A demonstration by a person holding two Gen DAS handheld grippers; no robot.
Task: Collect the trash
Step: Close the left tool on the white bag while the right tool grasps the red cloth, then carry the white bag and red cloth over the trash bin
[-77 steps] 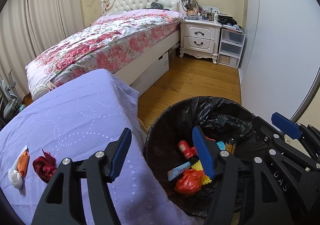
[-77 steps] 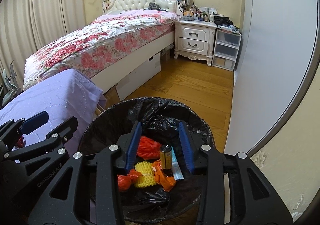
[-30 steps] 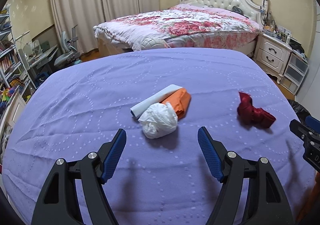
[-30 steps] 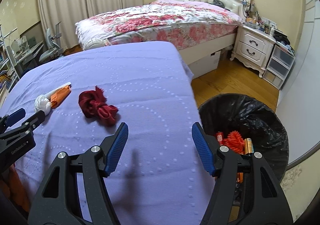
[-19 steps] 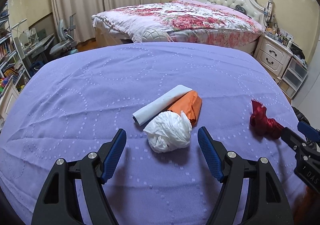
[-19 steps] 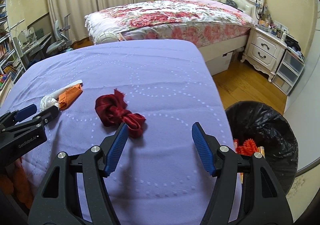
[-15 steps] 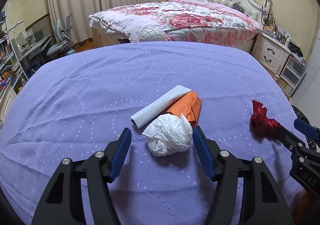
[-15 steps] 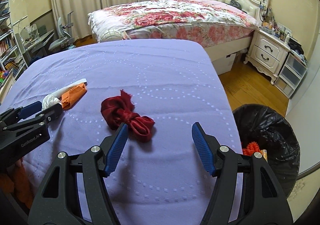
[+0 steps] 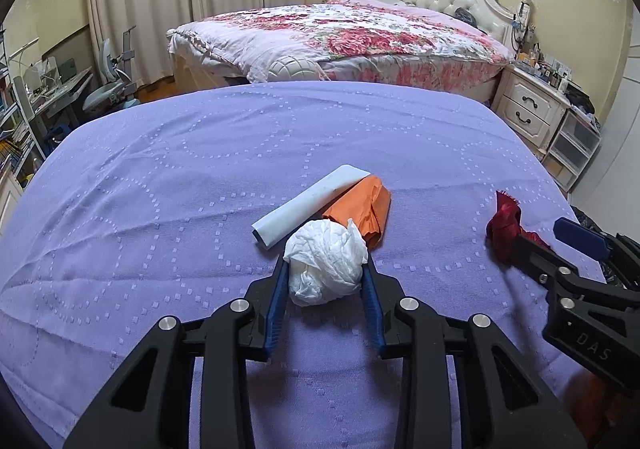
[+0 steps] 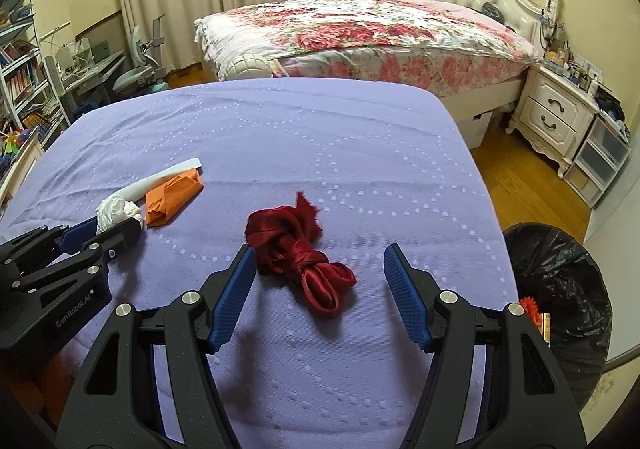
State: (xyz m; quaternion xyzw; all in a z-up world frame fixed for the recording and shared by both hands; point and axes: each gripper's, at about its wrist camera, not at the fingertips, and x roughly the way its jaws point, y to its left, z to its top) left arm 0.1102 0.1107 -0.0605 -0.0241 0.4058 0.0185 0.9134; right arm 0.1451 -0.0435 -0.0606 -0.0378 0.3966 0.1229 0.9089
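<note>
Pinching the crumpled white tissue ball [image 9: 326, 263] lying on the purple surface [image 9: 200, 169], the left gripper [image 9: 325, 289] clamps something light, soft and squashable at its middle, while the right gripper [image 10: 320, 289] gapes wide around the limp, slippery-looking red ribbon knot [image 10: 298, 255].

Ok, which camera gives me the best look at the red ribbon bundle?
The right wrist view: the red ribbon bundle lies whole and centred on the purple bedspread, between the open right claw. The left wrist view shows only part of it at the right edge, behind the right claw's finger.
</note>
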